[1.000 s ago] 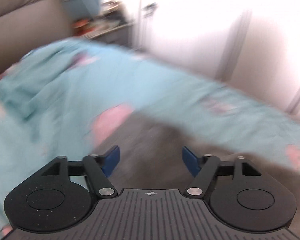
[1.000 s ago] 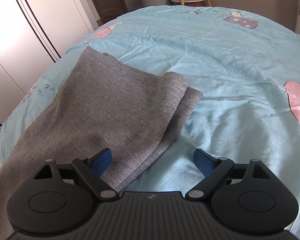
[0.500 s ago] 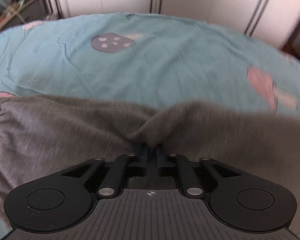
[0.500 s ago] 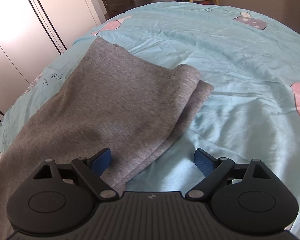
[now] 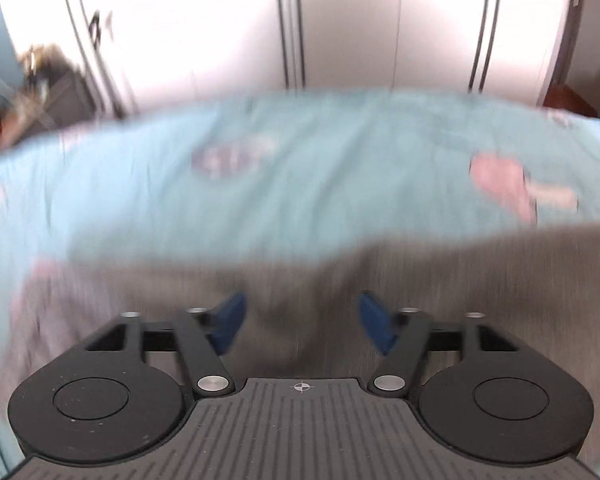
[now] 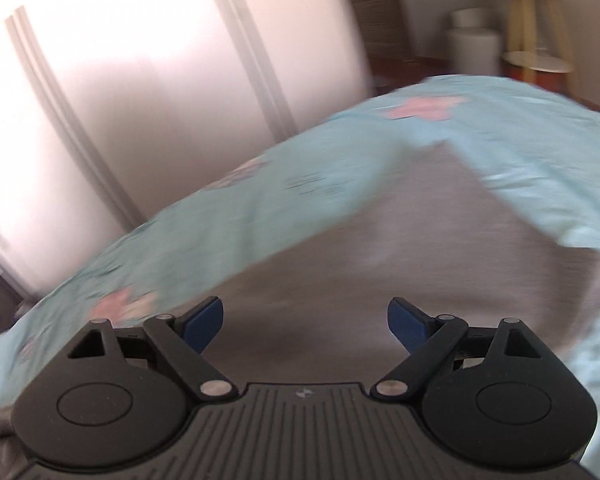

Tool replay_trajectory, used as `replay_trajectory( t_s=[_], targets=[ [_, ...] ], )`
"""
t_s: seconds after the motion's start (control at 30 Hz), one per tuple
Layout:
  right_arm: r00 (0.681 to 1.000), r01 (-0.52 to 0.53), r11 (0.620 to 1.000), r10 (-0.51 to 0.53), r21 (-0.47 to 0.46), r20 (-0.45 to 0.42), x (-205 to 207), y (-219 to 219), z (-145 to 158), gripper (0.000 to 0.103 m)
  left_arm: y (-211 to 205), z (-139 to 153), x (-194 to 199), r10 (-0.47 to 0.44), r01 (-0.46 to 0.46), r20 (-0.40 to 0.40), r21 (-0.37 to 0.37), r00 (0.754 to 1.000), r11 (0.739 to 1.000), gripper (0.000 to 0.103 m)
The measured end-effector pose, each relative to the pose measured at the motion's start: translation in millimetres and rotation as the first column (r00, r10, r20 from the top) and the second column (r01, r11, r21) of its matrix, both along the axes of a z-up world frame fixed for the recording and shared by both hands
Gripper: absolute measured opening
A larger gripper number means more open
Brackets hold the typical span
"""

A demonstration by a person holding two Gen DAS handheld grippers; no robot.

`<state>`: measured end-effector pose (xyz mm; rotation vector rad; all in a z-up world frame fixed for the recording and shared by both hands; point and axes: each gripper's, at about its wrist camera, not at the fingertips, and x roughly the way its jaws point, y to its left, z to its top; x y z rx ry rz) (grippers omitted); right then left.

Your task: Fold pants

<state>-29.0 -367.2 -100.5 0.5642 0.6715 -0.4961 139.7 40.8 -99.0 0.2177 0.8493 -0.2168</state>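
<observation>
A bed (image 5: 300, 184) fills most of both views, covered in a light blue sheet with pink and purplish printed shapes (both views are heavily blurred, so the prints cannot be made out in detail). Beyond the bed, at its far edge, stands a white wardrobe (image 5: 340, 24) with dark vertical seams between its doors; in the right wrist view the same pale doors (image 6: 140, 80) rise past the bed's far left side, and a small round-topped side table (image 6: 536, 32) with yellowish legs stands off the bed's far right corner, next to a white cylindrical container (image 6: 474, 48).

The grey pants (image 6: 400, 248) lie spread on the bed, a flat broad panel of cloth with a squared corner toward the bed's far end. In the left wrist view the pants (image 5: 460, 280) cover the near part of the bed, their far edge wavy against the blue sheet.

The left hand-held gripper (image 5: 301, 318) hangs over the pants on the bed with its blue-padded fingers (image 5: 230, 320) spread apart and nothing between them. The right hand-held gripper (image 6: 306, 322) is likewise over the grey cloth on the bed, its fingers (image 6: 410, 322) wide apart and holding nothing
</observation>
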Motion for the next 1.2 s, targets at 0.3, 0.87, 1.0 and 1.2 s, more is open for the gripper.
replay_trajectory(
  t_s=[0.3,0.87,1.0,1.2],
  targets=[
    [0.968,-0.239,0.966,0.246,0.096,-0.059,58.1,80.9,-26.2,0.090,-25.6,-38.3,22.8,-0.073,0.077,-0.130,0.028,0.989,0.997,0.004],
    [0.789,-0.611,0.763,0.607,0.209,0.089,174.9,201.6,-5.1,0.090,14.9,-55.4,-49.8,-0.050,0.007,-0.287,-0.150,0.957,0.989,0.002],
    [0.732,-0.676,0.707,0.676,0.208,0.079,211.4,237.8,-3.3,0.088,18.9,-55.3,-48.6,-0.049,-0.006,-0.293,-0.183,0.955,0.983,0.002],
    [0.721,-0.666,0.666,0.690,0.337,0.064,277.7,260.7,-27.1,0.088,34.0,-59.5,-44.8,-0.039,-0.048,-0.309,-0.269,0.950,0.962,0.002]
  ],
)
